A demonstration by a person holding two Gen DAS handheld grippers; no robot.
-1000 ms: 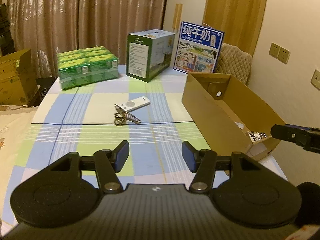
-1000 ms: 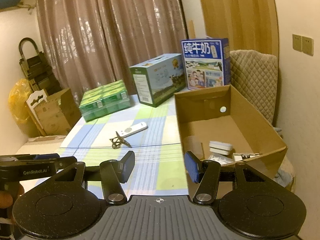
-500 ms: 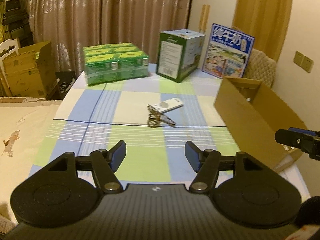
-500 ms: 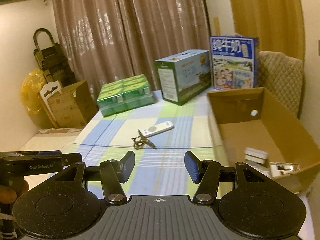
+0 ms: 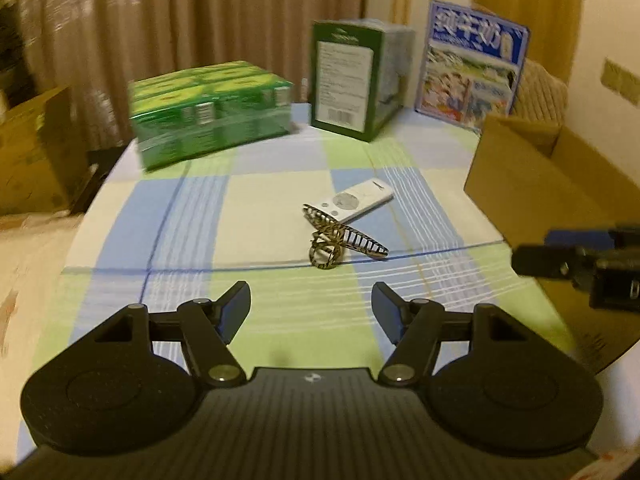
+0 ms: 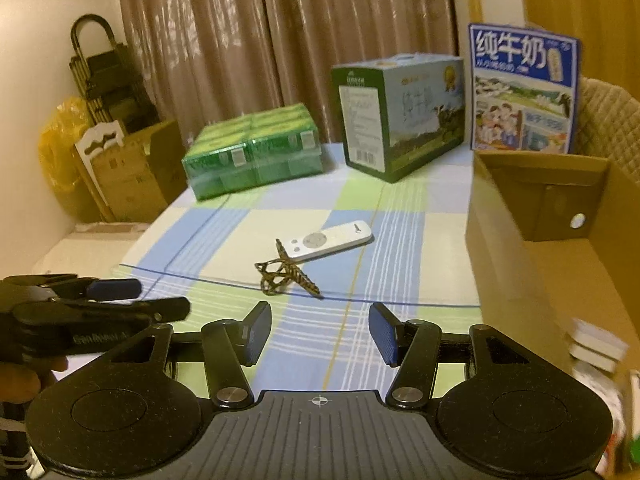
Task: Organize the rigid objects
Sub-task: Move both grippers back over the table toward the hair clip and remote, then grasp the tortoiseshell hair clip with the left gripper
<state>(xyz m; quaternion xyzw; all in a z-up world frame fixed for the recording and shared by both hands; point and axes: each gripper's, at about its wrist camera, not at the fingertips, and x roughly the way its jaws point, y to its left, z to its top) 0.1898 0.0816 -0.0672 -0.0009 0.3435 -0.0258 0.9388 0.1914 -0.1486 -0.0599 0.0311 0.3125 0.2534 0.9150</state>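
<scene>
Grippers both empty — left gripper jaws spread, nothing between; right gripper likewise parted. Hair clip mid-frame on checked tablecloth, touching white remote. Cardboard box at right edge.

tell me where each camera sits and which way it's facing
Left wrist view: on the left gripper, looking forward and down over the checked table at the hair clip and remote; own open, empty jaws show, with the right gripper at right.
Right wrist view: on the right gripper, facing likewise; own open jaws, the left gripper at left.
Shared: clip, remote, cardboard box.
</scene>
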